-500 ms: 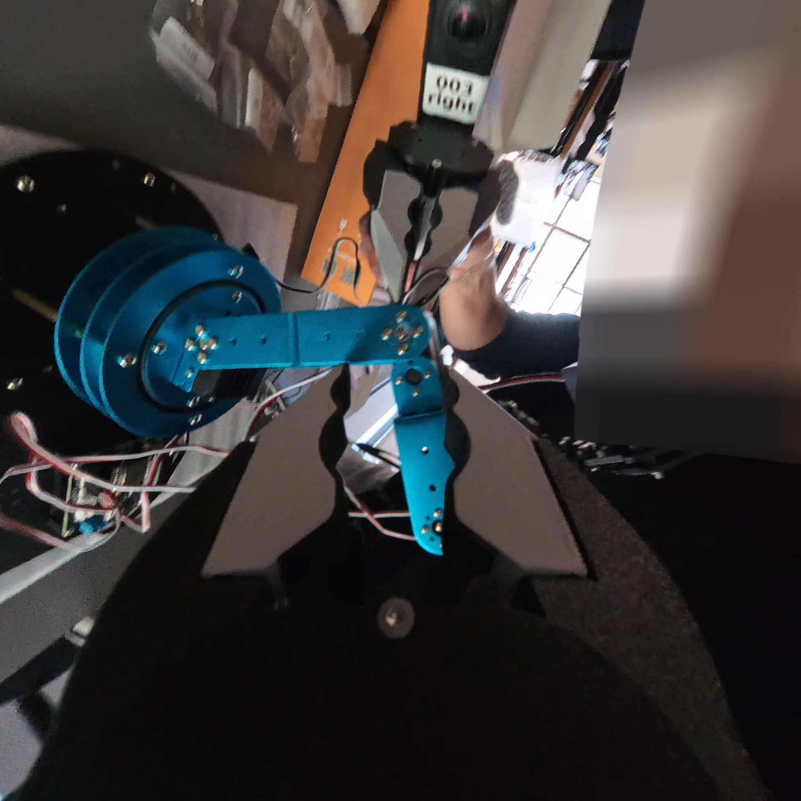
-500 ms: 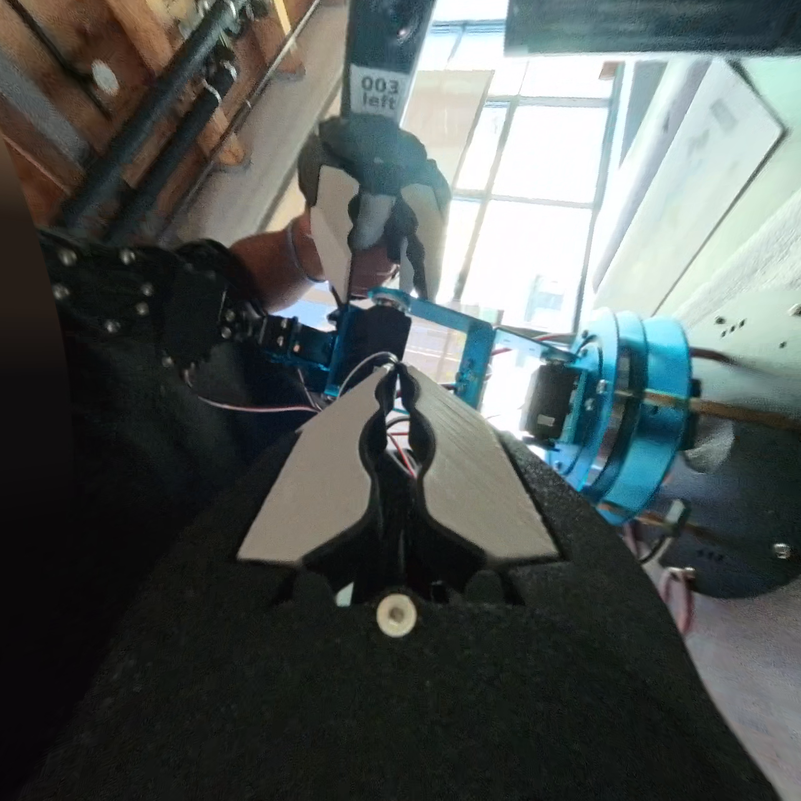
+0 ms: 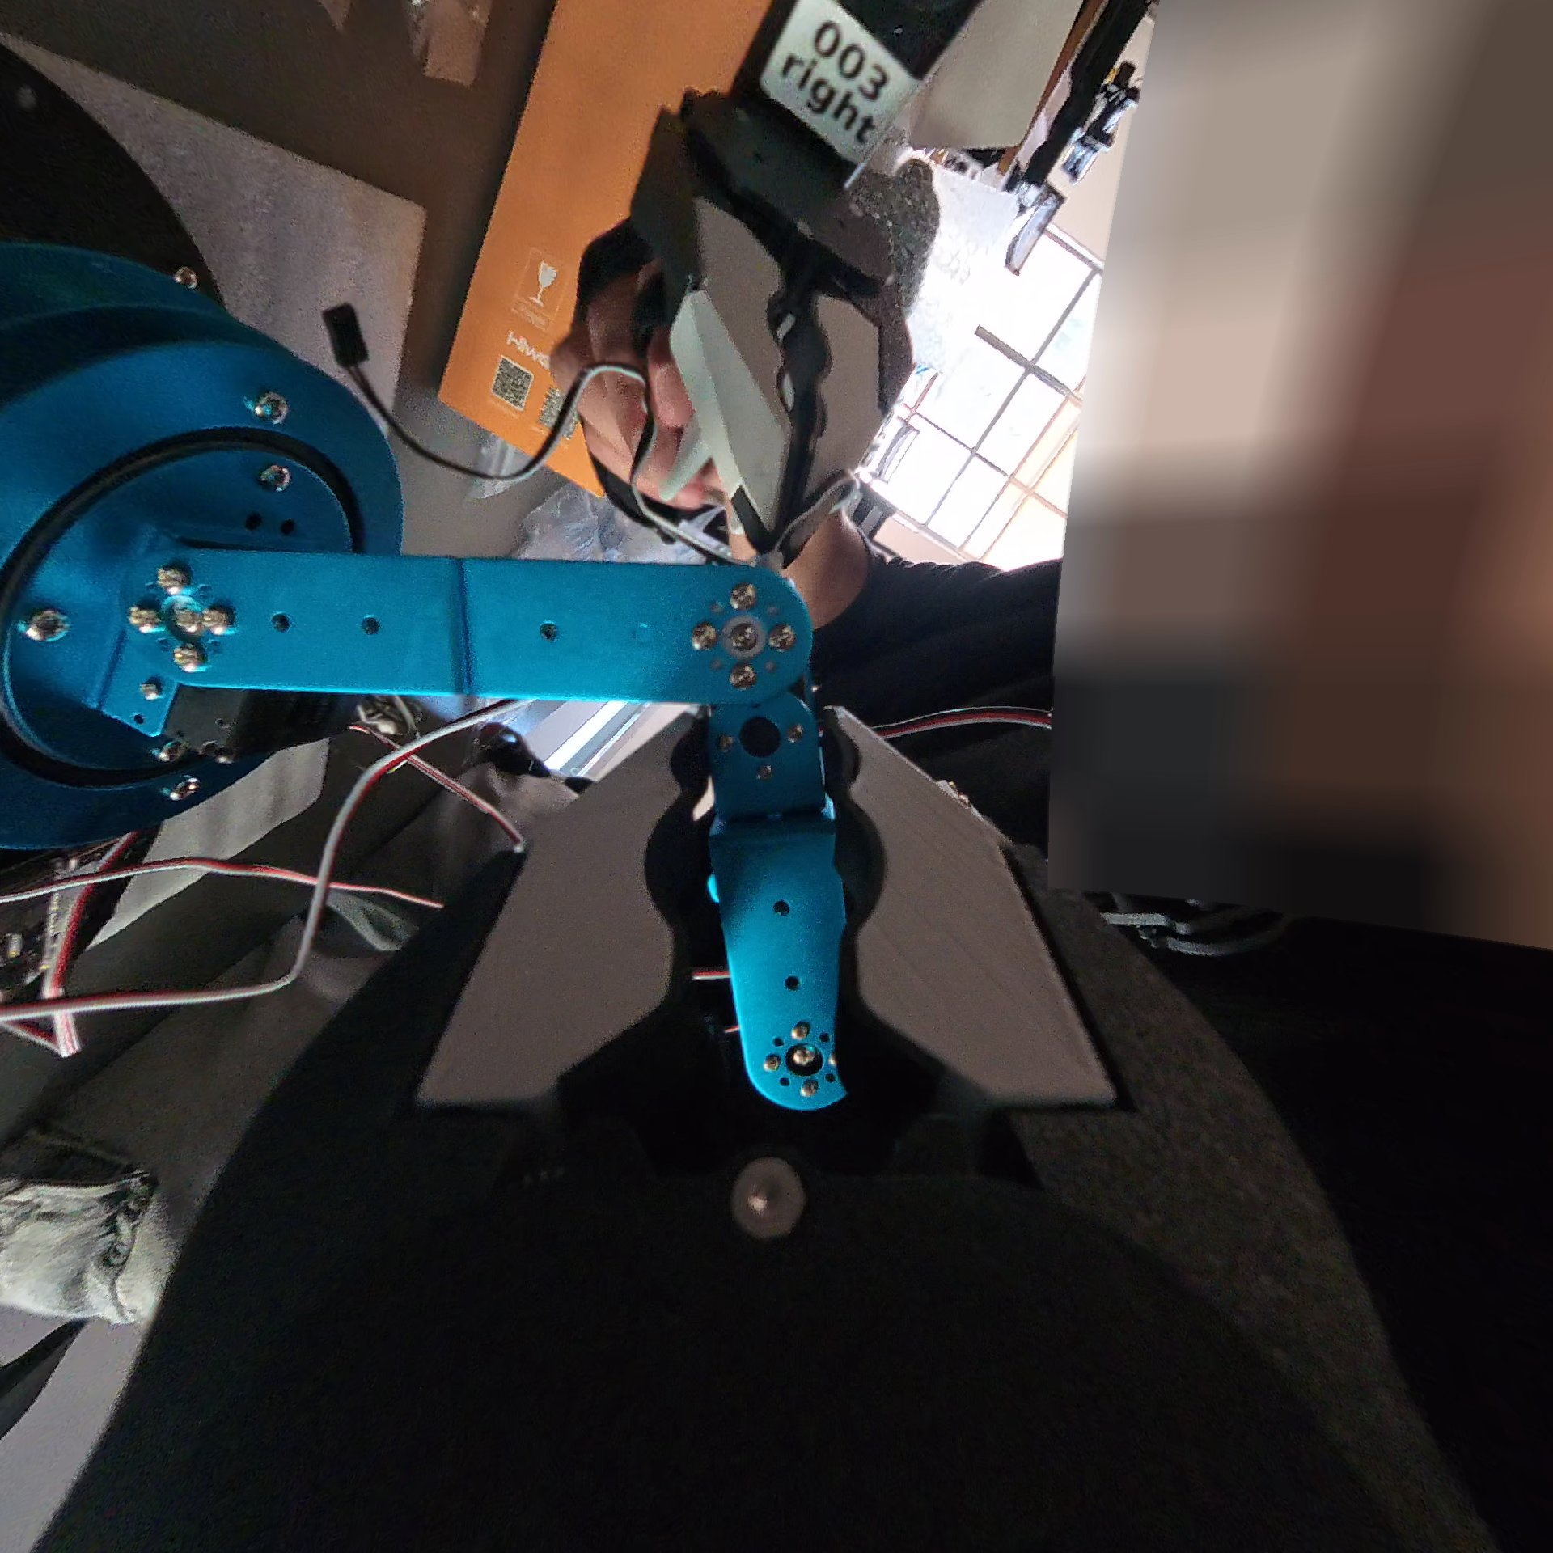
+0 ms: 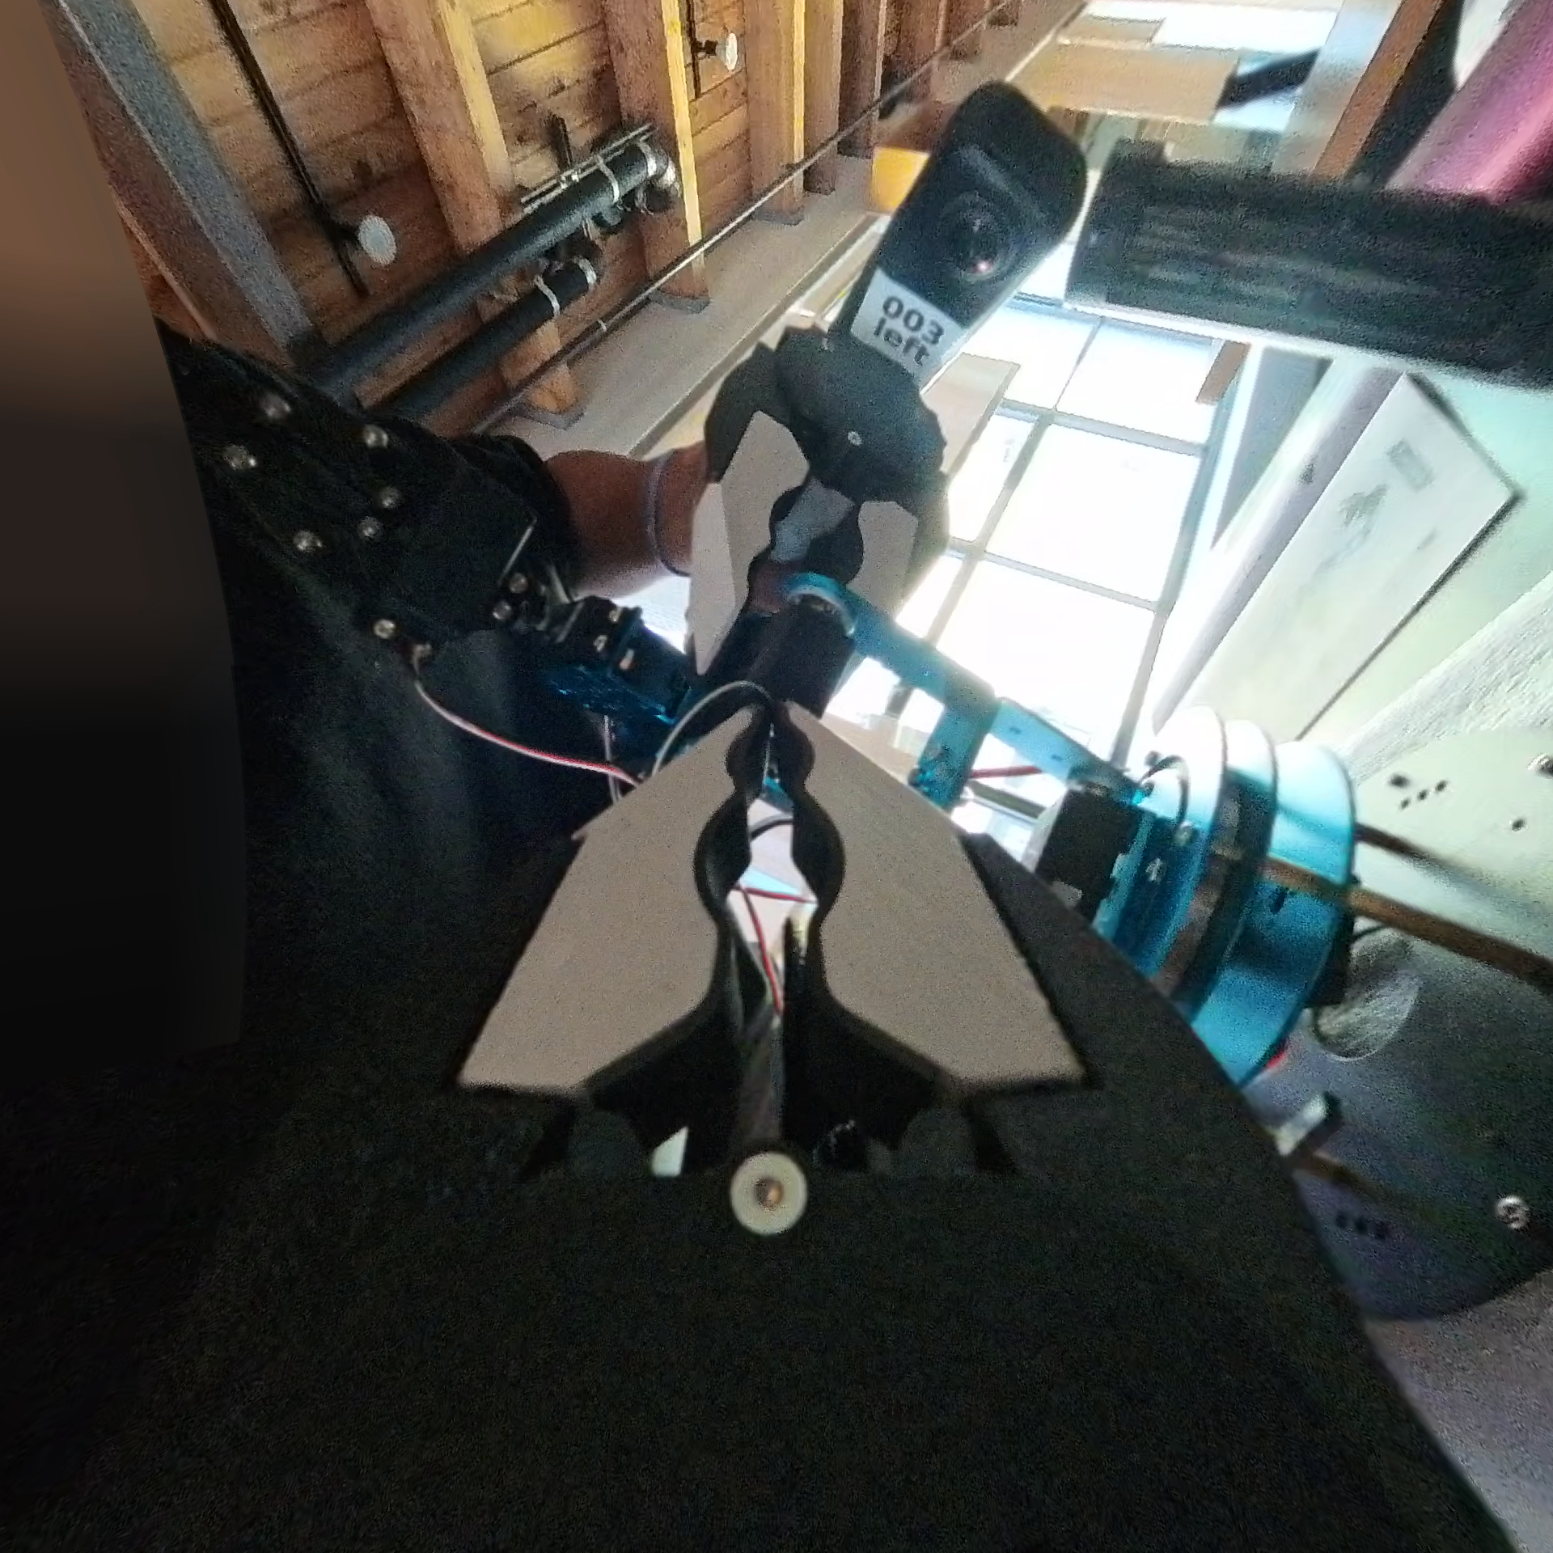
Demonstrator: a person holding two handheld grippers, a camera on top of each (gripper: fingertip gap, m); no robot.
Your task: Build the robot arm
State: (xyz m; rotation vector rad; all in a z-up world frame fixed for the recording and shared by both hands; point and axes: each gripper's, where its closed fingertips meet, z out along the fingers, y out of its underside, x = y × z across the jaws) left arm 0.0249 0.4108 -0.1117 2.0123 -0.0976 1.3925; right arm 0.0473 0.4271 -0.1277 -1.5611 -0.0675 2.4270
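Blue arm link (image 3: pixel 777 924) clamped inside left tool (image 3: pixel 760 739) (right tool (image 4: pixel 769 714) pinches wires (image 4: pixel 760 916)).

The right gripper (image 4: pixel 769 714) has its grey fingers (image 4: pixel 916 908) drawn nearly together, pinching what looks like a thin wire (image 4: pixel 723 693) at the tips, though the dim light leaves that unsure. Just beyond the tips lies the blue arm link (image 4: pixel 941 664). The left gripper (image 4: pixel 781 605) grips that link's far end. At its near end sits the blue round base (image 4: pixel 1260 882).
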